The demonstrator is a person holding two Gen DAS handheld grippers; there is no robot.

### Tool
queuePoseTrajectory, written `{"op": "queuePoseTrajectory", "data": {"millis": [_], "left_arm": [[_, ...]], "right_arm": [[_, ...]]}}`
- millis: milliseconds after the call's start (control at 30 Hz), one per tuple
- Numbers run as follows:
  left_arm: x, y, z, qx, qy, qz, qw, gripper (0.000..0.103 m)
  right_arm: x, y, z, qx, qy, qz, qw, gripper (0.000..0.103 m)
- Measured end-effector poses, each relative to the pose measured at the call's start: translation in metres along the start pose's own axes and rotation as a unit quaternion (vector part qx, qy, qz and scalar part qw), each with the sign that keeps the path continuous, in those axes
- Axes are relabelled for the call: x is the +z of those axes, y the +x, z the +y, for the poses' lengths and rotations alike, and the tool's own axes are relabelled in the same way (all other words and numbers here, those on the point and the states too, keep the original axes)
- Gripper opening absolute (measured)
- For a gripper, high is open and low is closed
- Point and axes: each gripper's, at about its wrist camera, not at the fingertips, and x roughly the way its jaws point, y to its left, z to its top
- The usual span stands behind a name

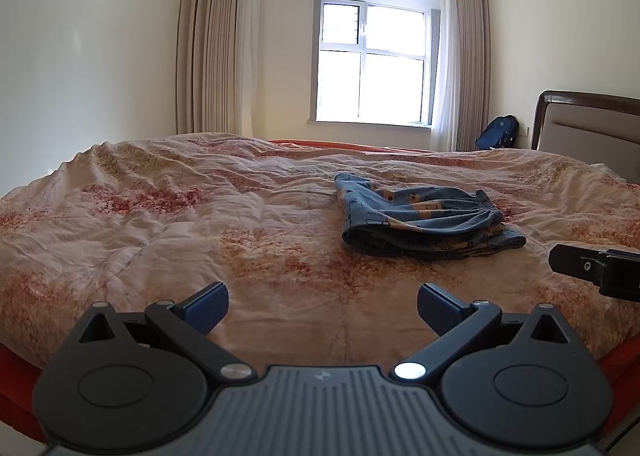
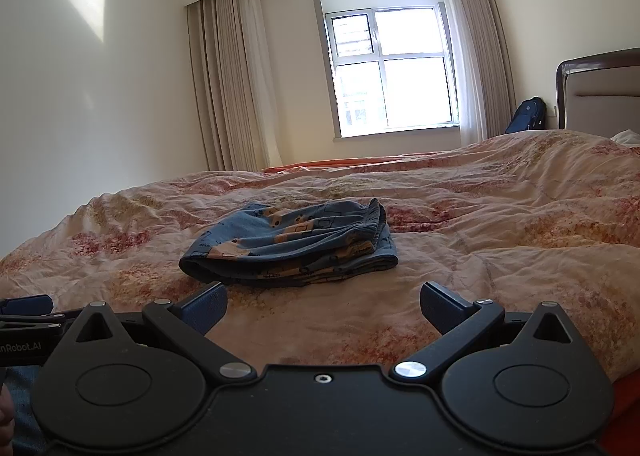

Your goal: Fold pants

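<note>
A small pair of blue patterned pants (image 1: 424, 222) lies folded into a compact bundle on the bed, elastic waistband toward the right. My left gripper (image 1: 323, 306) hovers over the near part of the quilt, open and empty, with the pants ahead and to its right. In the right wrist view the same pants (image 2: 292, 246) lie just beyond my right gripper (image 2: 323, 308), slightly to its left; that gripper is open too, nothing between its fingers. Part of the right gripper shows at the left view's right edge (image 1: 600, 270).
A wrinkled pink floral quilt (image 1: 180, 224) covers the bed, with an orange sheet at its edges. A headboard (image 2: 600, 96) stands at the right, a blue backpack (image 1: 498, 133) by the far wall, and curtains flank a bright window (image 2: 394, 70).
</note>
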Motion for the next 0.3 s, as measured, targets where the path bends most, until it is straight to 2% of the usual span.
{"op": "queuePoseTrajectory", "data": {"millis": [300], "left_arm": [[-0.0011,0.0004,-0.0002,0.000,0.000,0.001,1.0000,0.103]], "right_arm": [[-0.0002,0.0004,-0.0001,0.000,0.000,0.000,1.000,0.103]]}}
